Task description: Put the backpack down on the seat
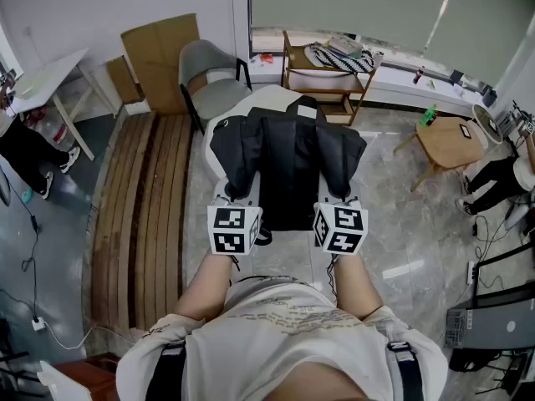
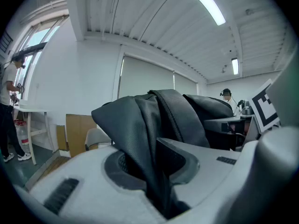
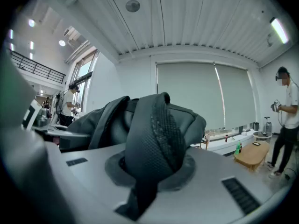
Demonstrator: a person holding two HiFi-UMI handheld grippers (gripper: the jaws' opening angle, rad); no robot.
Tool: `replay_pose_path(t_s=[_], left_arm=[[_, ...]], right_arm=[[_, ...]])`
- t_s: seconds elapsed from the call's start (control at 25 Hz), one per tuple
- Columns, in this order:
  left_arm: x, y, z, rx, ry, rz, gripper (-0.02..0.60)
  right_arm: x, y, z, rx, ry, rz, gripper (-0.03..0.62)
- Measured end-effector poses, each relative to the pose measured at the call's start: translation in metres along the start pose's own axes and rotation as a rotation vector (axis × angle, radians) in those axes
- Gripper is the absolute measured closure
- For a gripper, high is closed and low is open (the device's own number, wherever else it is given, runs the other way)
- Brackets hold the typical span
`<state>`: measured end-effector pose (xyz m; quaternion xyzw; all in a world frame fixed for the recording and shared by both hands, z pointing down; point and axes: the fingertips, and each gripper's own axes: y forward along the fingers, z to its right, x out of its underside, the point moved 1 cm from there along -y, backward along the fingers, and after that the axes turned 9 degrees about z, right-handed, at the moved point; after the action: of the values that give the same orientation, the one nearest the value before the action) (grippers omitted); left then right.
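A black backpack (image 1: pixel 288 161) hangs spread over a white seat (image 1: pixel 215 129) straight ahead of me; I cannot tell whether it rests on it. My left gripper (image 1: pixel 231 197) is shut on a fold of the backpack's fabric (image 2: pixel 140 139) at its near left corner. At the near right corner my right gripper (image 1: pixel 338 199) is shut on a padded mesh strap (image 3: pixel 156 139). In both gripper views the bag's bulk rises beyond the jaws and hides the seat.
A grey chair (image 1: pixel 209 78) and cardboard sheets (image 1: pixel 163 57) stand behind the seat at the left. A wooden shelf (image 1: pixel 322 73) is behind it, a low wooden table (image 1: pixel 451 140) at the right. Wooden slats (image 1: pixel 134 215) lie on the floor at the left. People stand at both edges.
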<state>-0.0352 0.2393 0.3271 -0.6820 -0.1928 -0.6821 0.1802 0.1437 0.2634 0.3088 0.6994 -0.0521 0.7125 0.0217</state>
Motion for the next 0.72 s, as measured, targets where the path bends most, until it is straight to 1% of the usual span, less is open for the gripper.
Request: replay_pose_path(t_s=[0.2, 0.52, 0.72], left_arm=[[0.001, -0.006, -0.004, -0.007, -0.001, -0.014, 0.499], [-0.002, -0.011, -0.018, -0.005, 0.006, -0.005, 0.499], [0.001, -0.016, -0.024, 0.001, -0.001, -0.013, 0.499]], right_arm=[[0.002, -0.002, -0.006, -0.004, 0.014, -0.01, 0.539], [0.0, 0.0, -0.02, -0.006, 0.038, 0.011, 0.539], [0.003, -0.003, -0.028, 0.002, 0.045, 0.0, 0.539]])
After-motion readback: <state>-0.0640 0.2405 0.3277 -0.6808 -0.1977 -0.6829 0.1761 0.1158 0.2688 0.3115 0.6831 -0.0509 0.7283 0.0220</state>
